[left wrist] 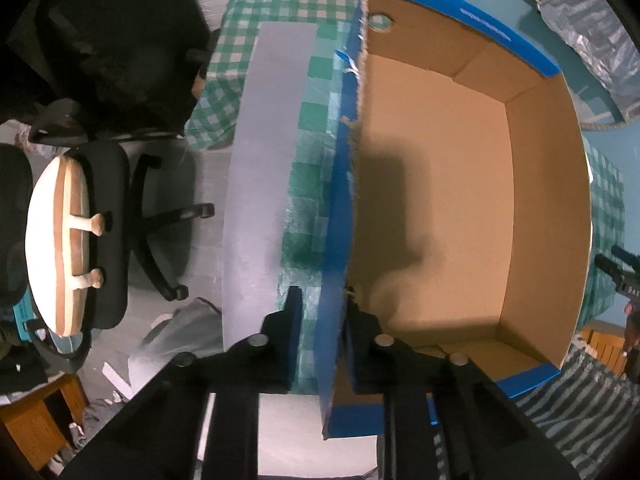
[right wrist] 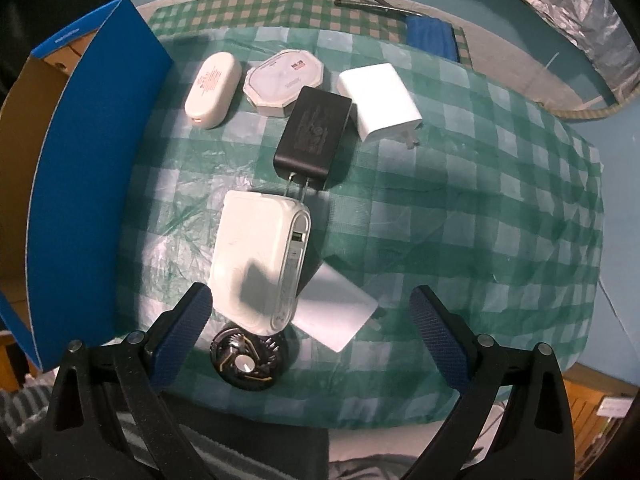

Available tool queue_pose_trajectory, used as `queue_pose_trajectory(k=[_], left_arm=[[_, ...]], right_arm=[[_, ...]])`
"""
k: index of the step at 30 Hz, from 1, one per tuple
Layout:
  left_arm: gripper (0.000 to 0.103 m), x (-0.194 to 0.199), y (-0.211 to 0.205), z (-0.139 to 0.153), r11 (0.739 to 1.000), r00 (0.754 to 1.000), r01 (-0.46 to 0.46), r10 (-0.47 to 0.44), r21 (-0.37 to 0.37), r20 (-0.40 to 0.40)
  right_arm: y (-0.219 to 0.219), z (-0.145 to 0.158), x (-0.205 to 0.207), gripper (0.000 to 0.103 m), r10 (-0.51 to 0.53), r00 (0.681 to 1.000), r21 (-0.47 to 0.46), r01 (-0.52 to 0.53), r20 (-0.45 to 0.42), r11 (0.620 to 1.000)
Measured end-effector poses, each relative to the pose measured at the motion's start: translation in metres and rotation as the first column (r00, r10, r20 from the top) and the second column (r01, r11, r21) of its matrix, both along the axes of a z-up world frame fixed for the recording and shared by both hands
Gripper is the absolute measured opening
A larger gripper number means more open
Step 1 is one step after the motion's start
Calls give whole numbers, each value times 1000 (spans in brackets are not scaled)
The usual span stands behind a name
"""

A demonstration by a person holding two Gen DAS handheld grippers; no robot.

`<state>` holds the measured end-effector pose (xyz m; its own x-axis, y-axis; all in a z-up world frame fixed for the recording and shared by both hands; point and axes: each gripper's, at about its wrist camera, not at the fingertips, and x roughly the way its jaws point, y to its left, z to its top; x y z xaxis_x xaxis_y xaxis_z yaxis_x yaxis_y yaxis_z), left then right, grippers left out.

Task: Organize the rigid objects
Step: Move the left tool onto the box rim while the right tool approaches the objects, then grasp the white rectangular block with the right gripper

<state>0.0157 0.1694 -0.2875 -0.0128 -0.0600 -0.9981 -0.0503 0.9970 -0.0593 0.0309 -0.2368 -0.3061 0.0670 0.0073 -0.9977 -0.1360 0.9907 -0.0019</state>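
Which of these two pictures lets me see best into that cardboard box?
The left wrist view: it looks straight into the cardboard box, showing its bare brown floor and inner walls, with the left hand-held gripper clamped on one wall. The right wrist view catches only its blue outer side.

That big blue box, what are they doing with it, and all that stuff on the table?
A person holds two grippers. The left gripper is clamped on the wall of the blue cardboard box, which looks empty inside. The right gripper hangs open over the checkered tablecloth, near a white power bank. A black charger, white charger and other small gadgets lie there, none boxed yet.
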Motion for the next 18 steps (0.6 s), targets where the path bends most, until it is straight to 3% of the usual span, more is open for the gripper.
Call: queue_pose_trajectory(k=[5, 12, 18], left_arm=[[8, 1, -5, -5, 999, 999, 42, -41, 9, -29], [7, 0, -6, -5, 999, 998, 48, -48, 4, -39], [7, -1, -5, -5, 999, 998, 46, -46, -6, -36]], right_arm=[[9, -8, 8, 99, -3, 1000, -21, 3, 1, 1000], [31, -25, 20, 98, 9, 1000, -47, -9, -9, 999], [48, -46, 32, 88, 14, 999, -88, -18, -40, 996]])
